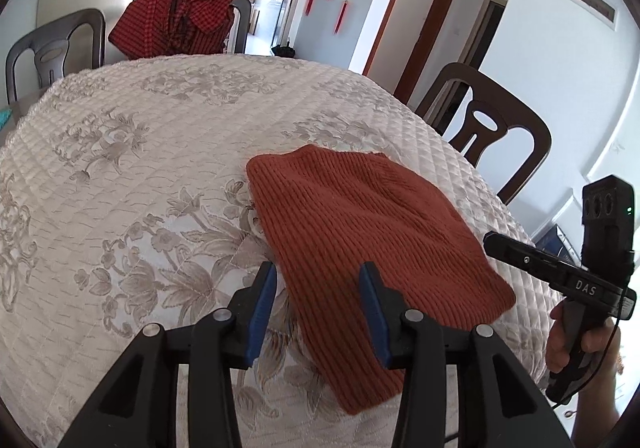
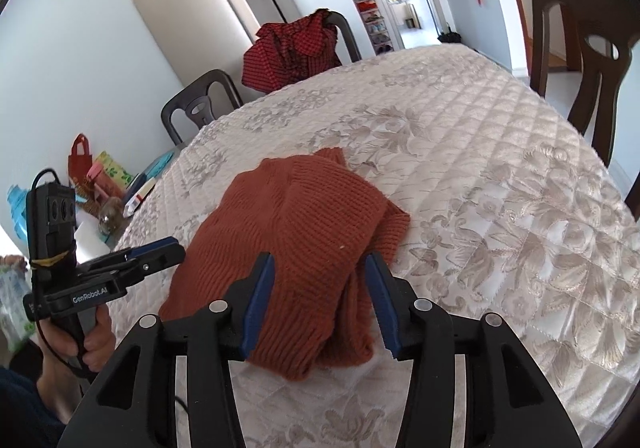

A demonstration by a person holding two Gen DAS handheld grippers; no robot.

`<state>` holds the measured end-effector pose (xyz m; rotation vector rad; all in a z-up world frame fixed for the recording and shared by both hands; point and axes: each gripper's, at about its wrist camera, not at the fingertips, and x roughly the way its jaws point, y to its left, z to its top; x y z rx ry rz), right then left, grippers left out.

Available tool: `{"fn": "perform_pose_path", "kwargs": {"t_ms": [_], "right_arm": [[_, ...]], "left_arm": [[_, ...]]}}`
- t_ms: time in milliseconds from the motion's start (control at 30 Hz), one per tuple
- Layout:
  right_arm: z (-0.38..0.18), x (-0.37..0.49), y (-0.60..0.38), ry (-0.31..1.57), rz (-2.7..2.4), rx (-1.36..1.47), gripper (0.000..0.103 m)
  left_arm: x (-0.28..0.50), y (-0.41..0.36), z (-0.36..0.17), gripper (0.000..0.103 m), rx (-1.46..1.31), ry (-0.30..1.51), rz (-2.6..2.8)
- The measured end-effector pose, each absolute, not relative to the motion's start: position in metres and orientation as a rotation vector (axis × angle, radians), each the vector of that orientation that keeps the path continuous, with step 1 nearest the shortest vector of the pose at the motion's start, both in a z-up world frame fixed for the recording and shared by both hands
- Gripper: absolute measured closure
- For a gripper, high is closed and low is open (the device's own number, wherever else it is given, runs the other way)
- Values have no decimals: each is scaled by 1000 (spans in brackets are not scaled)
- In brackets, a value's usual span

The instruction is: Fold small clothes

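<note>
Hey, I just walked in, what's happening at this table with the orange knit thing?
A person holds a two-finger gripper in each hand over a table with a quilted floral cover. The rust-orange knit garment lies folded into a compact bundle on it. The left gripper and the right gripper both have their jaws open above its near edge, gripping nothing. A red checked garment hangs over a far chair.

"DAS" on right claw (image 1: 500, 240); "GenRobot.AI" on left claw (image 2: 168, 246)
</note>
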<state>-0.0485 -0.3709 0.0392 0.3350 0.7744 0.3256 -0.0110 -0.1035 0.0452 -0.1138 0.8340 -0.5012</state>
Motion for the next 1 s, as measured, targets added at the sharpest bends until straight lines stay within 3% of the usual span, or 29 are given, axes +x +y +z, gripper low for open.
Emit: {"fn": "perform_pose_path", "kwargs": {"t_ms": [667, 1000], "right_arm": [[13, -17, -388, 867, 353, 476, 52], [9, -23, -387, 882, 423, 518, 52]], "left_arm": [[21, -91, 16, 43, -318, 916, -590], [11, -96, 11, 43, -344, 911, -630]]}}
